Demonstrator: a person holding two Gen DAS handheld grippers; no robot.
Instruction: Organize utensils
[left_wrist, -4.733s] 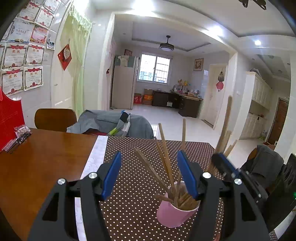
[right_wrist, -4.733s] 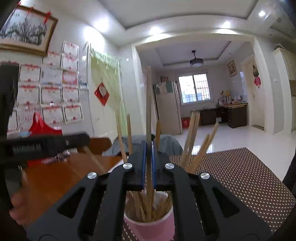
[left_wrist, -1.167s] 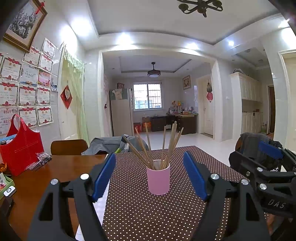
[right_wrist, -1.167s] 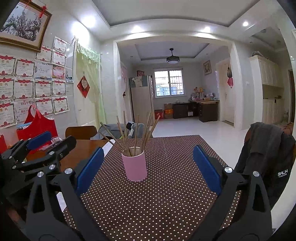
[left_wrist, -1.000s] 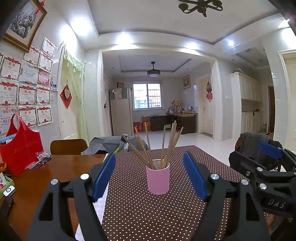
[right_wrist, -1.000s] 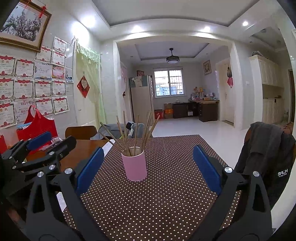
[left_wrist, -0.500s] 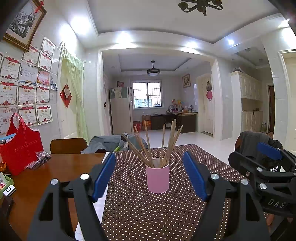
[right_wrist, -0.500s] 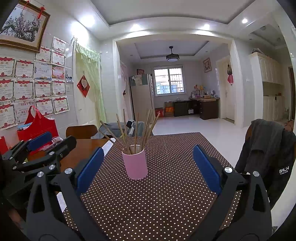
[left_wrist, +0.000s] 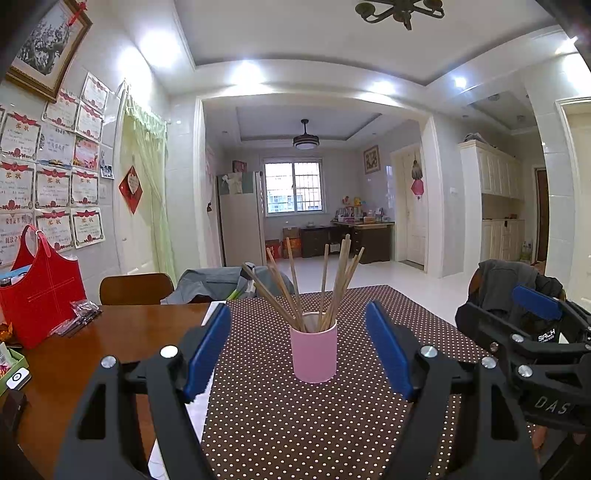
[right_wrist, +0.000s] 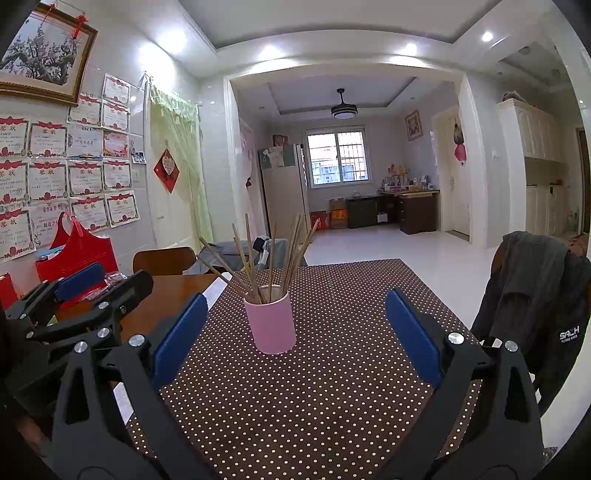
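Left gripper (left_wrist: 297, 350) at lower frame is spread wide, holding nothing. Pink cup (left_wrist: 314, 347) stands upright at frame center on the dotted tabletop (left_wrist: 295, 424), chopsticks (left_wrist: 325, 284) fanned inside, likely all gathered. Right gripper (right_wrist: 295, 336) is also wide and empty, apparently clear since sorting looks finished.

Right gripper (right_wrist: 295, 343) spread wide, nothing held. Pink cup (right_wrist: 270, 322) upright on dotted cloth (right_wrist: 332, 387), packed with chopsticks (right_wrist: 258, 258). Left gripper (right_wrist: 92, 284) off beside, over bare wood.
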